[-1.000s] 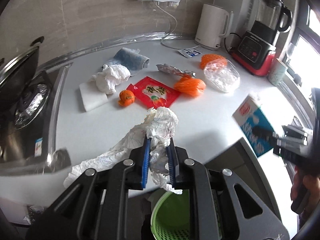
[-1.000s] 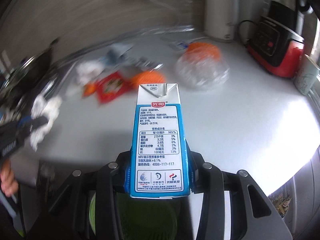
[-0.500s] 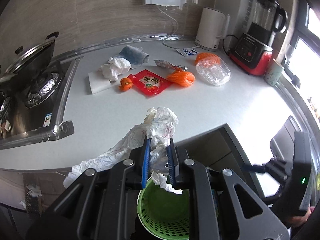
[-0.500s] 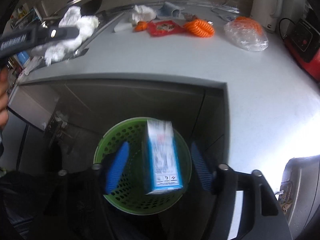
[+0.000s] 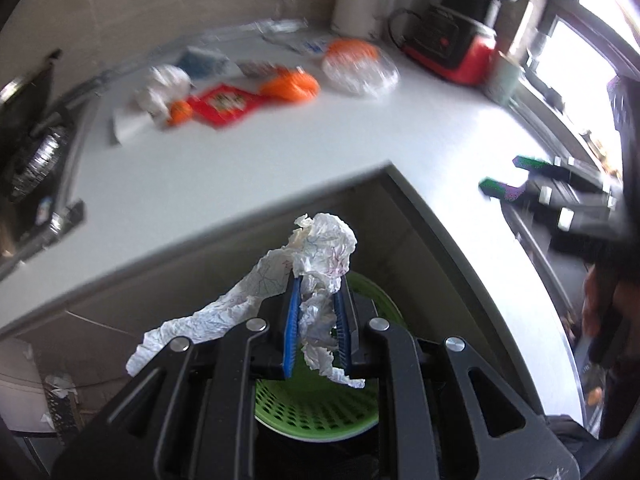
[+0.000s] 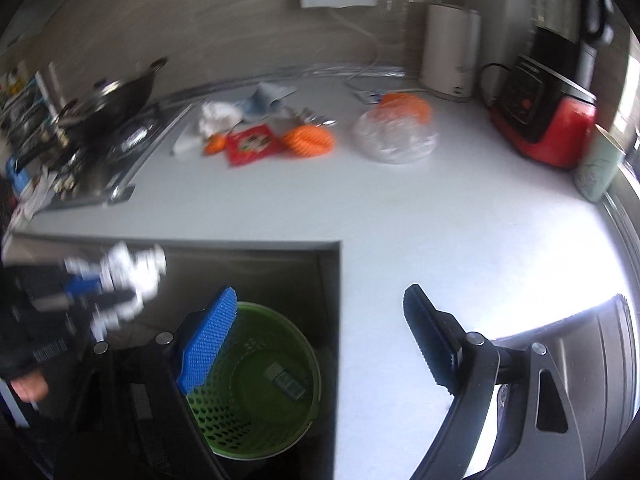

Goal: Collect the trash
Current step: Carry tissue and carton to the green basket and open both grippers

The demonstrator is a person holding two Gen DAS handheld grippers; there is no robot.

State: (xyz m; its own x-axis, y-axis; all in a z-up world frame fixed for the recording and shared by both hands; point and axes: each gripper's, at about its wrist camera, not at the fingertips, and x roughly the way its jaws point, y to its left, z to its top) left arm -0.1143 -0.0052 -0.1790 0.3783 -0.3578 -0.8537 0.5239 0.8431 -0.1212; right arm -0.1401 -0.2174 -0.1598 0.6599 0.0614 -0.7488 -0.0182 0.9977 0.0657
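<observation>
- My left gripper (image 5: 316,320) is clamped on a crumpled white paper (image 5: 320,252), which bulges above the blue pads and trails off to the left in a long wrinkled tail.
- Directly below that gripper sits the green perforated basket (image 5: 320,412), on the floor in the recess of the counter.
- My right gripper (image 6: 320,336) has nothing between its fingers, and its jaws are opening wide; the left blue pad hangs over the basket rim, the right finger over the white countertop (image 6: 400,216).
- At the bottom of the basket lies a carton (image 6: 286,380), seen from above.
- Far across the countertop more litter waits: a white paper wad (image 6: 218,116), a small orange piece (image 6: 216,143), a red packet (image 6: 252,144), an orange coil (image 6: 308,140) and a clear plastic bag (image 6: 394,138).
- Beyond these stand a white kettle (image 6: 452,52) and a red-and-black blender (image 6: 548,112) at the far right.
- A stove with a pan (image 6: 116,96) is at the far left.
</observation>
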